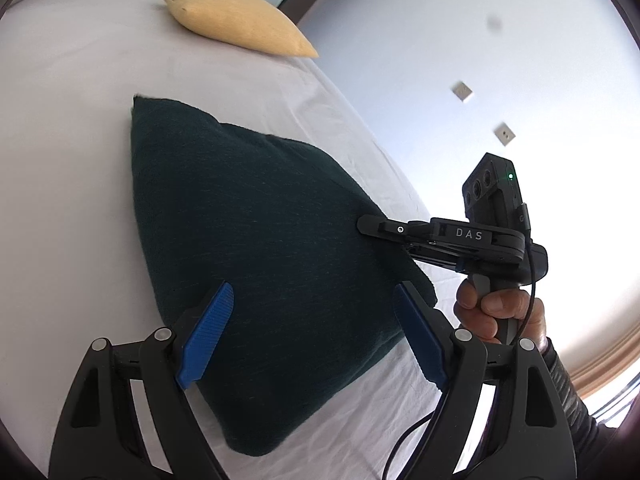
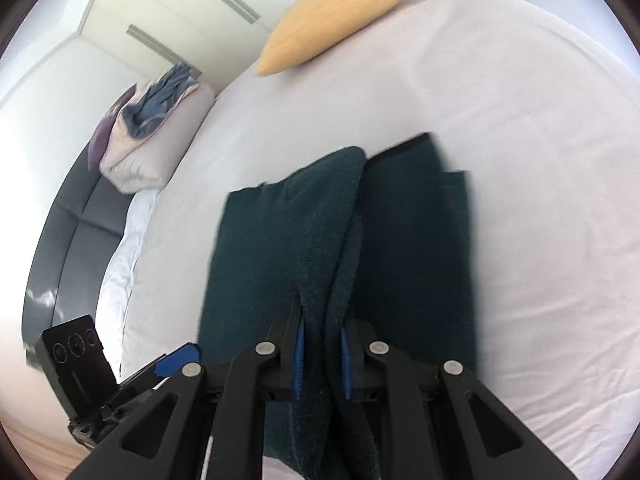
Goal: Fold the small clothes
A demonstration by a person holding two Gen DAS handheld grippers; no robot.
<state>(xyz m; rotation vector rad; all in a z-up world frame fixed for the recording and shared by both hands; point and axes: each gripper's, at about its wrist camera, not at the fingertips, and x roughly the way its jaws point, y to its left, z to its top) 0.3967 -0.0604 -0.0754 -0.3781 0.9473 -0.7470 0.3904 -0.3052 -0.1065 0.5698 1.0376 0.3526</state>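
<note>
A dark green knitted garment [image 1: 256,240] lies on the white bed sheet [image 1: 80,160], partly folded. My left gripper [image 1: 314,292] hovers over its near part, blue pads wide apart and pressing on nothing, so it is open. At the garment's right edge my right gripper [image 1: 372,228], held by a hand [image 1: 492,312], pinches the cloth. In the right wrist view that gripper [image 2: 322,332] is shut on a raised fold of the garment [image 2: 280,240], which drapes away from the pads over the flat layer. The left gripper [image 2: 172,362] shows at the lower left there.
A yellow pillow [image 1: 236,20] lies at the far end of the bed, also seen as the yellow pillow [image 2: 336,16]. Bundled bedding [image 2: 156,120] sits by the dark headboard [image 2: 68,232]. A white wall with sockets [image 1: 462,91] runs along the bed's right side.
</note>
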